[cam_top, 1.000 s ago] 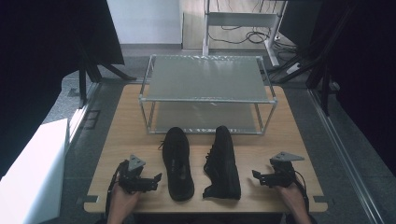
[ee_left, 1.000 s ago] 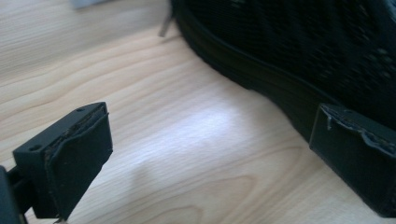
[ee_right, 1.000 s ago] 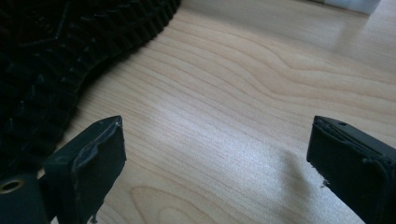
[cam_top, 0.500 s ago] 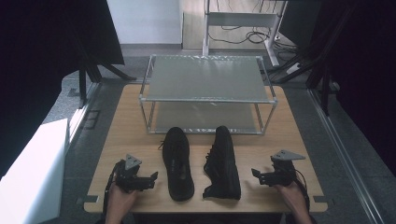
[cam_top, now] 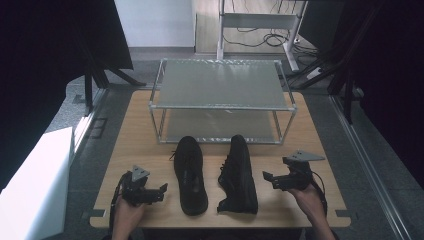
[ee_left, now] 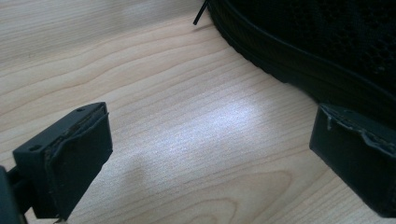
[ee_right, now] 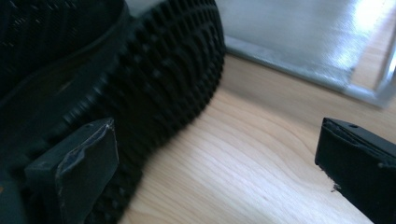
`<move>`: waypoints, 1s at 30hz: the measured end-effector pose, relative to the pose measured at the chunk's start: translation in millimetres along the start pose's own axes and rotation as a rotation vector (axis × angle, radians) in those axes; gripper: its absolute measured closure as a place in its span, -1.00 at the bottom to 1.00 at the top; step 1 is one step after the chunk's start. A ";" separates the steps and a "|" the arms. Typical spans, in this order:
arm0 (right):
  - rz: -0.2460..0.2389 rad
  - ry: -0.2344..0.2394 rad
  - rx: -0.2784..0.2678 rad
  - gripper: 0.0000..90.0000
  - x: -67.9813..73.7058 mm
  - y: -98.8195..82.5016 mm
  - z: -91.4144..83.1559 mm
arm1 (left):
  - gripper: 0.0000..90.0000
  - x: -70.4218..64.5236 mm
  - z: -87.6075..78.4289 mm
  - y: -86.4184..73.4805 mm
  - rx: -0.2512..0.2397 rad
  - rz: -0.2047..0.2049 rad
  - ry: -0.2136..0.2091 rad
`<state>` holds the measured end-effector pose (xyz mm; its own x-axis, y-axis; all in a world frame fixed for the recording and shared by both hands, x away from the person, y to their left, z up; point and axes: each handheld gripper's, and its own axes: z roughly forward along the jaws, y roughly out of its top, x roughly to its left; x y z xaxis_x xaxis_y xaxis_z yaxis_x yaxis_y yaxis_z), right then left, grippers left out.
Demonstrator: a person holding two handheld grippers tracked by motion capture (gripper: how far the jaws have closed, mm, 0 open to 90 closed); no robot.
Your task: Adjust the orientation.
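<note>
Two black shoes lie side by side on the wooden table (cam_top: 131, 135). The left shoe (cam_top: 190, 174) stands upright. The right shoe (cam_top: 239, 175) is tipped on its side. My left gripper (cam_top: 161, 193) rests open to the left of the upright shoe, whose side (ee_left: 322, 51) fills the corner beyond its open jaws (ee_left: 210, 140). My right gripper (cam_top: 268, 180) is held open just right of the tipped shoe. Its jaws (ee_right: 219, 158) have just been opening, with bare wood between them and the treaded sole (ee_right: 159, 79) beside the left pad.
A metal-framed two-tier shelf rack (cam_top: 220, 85) stands at the back of the table, right behind the shoe toes; its lower tier (ee_right: 303, 37) lies beyond the right gripper. A white box (cam_top: 35, 185) sits off the table's left side. The floor behind holds cables and stands.
The right gripper has lifted a little off the table beside the tipped shoe. The left gripper and both shoes have stayed where they were.
</note>
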<state>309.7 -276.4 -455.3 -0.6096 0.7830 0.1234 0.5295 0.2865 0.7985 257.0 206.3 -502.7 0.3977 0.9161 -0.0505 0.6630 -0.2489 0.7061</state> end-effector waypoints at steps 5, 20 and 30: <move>-0.007 0.027 -0.006 -1.00 10.3 14.4 7.0 | -1.00 0.7 0.0 -0.3 0.002 0.001 0.003; -0.031 0.041 0.030 -0.99 23.7 29.5 37.1 | -1.00 1.0 0.5 -0.3 0.005 0.004 -0.006; 0.018 0.044 0.011 -1.00 6.9 19.8 28.5 | -1.00 0.2 1.4 -0.6 0.014 0.010 -0.006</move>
<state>332.8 -249.5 -455.4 -0.6255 0.7628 0.1637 0.5470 0.2791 0.7893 257.5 206.3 -504.1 0.4080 0.9117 -0.0482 0.6677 -0.2620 0.6968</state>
